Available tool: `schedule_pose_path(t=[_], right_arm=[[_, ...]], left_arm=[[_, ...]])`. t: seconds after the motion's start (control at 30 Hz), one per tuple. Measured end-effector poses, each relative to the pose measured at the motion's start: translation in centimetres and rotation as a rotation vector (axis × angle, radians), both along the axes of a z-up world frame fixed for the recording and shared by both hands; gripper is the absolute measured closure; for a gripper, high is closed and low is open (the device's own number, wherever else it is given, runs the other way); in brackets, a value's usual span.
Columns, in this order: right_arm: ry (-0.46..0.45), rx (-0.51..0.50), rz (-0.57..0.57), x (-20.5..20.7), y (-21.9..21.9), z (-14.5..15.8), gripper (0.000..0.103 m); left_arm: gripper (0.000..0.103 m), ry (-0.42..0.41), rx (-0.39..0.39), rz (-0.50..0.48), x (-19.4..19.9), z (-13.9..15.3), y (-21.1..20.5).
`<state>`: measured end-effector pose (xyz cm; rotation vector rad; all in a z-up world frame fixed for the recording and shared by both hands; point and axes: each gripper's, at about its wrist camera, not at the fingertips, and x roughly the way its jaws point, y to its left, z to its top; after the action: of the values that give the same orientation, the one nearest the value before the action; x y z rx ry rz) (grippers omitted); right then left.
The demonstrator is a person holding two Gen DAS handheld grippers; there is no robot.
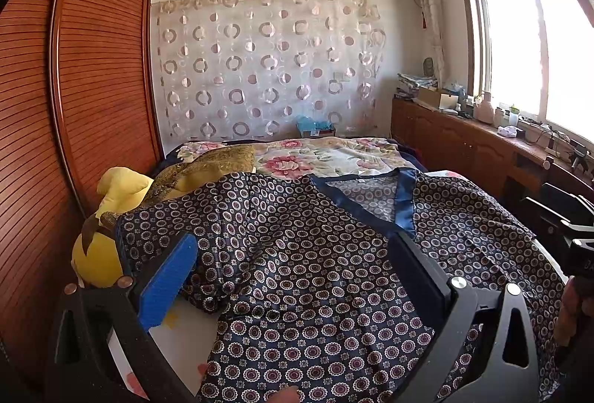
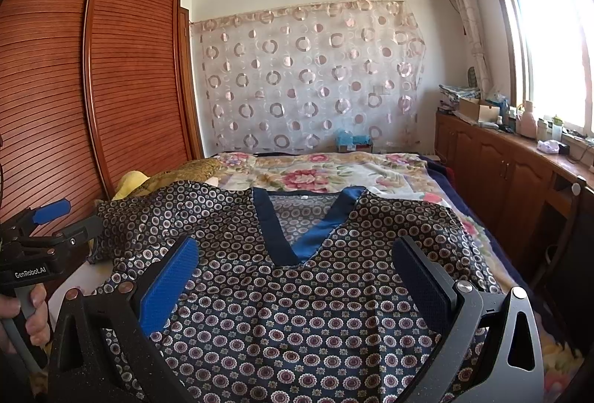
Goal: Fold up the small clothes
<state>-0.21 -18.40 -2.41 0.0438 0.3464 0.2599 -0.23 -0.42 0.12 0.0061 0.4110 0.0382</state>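
Both hand-held grippers are held with their jaws wide apart and nothing between them: the left hand-held gripper [image 1: 293, 269] is seen over the left half of a patterned shirt [image 1: 319, 276], and the right hand-held gripper [image 2: 297, 276] is seen above the chest, just below the blue V-neck collar [image 2: 297, 228]. The shirt, dark navy with small ring motifs, is spread front-up on a bed [image 2: 334, 172] covered by a floral quilt, with the collar pointing away from the cameras. Its left sleeve [image 1: 163, 228] is bunched and draped against a yellow plush toy [image 1: 100, 262] at the bed's edge beside a slatted wooden wardrobe [image 1: 96, 68]. Whether the pads [image 1: 167, 280] touch the cloth cannot be told. The fabric looks glossy and slippery, so a shallow pinch could be lost mid-fold, and several layers might be caught together where the sleeve is rumpled. The plush toy could be dragged along if that sleeve is pulled. An uneven fold is likely unless the wrinkles are smoothed first.
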Motion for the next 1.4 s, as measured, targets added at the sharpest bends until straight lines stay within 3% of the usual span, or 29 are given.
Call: schedule_pose_path(t=[1.4], right_arm=[[0.004,0.008,0.004,-0.06,0.02,-0.02,0.000]], left_arm=[[0.000,-0.015,0.007,0.003,-0.42,0.22,-0.13]])
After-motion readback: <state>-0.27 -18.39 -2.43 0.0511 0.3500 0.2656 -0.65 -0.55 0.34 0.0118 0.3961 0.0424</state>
